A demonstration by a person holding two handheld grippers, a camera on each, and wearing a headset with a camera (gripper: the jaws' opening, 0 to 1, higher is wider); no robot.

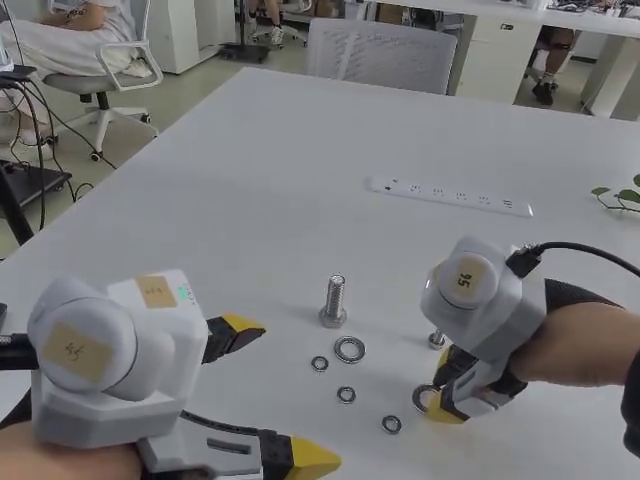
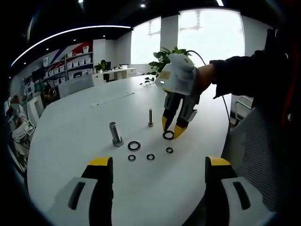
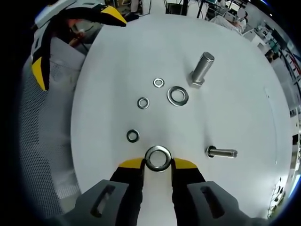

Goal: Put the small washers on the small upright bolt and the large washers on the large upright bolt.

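While my left gripper [image 2: 159, 162] hangs with jaws spread wide, my right gripper [image 3: 157, 163] pinches a large washer [image 3: 158, 149] near the small bolt [image 3: 222, 152]. A second large washer [image 3: 170, 96] lies just beside the large bolt [image 3: 201, 68].

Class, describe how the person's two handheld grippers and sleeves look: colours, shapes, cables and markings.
Both are light grey, blocky housings with rounded caps and black jaws tipped yellow. The left gripper has tan labels and a small green light. The right gripper has a numbered tan label and a black cable. A dark sleeve covers that arm.
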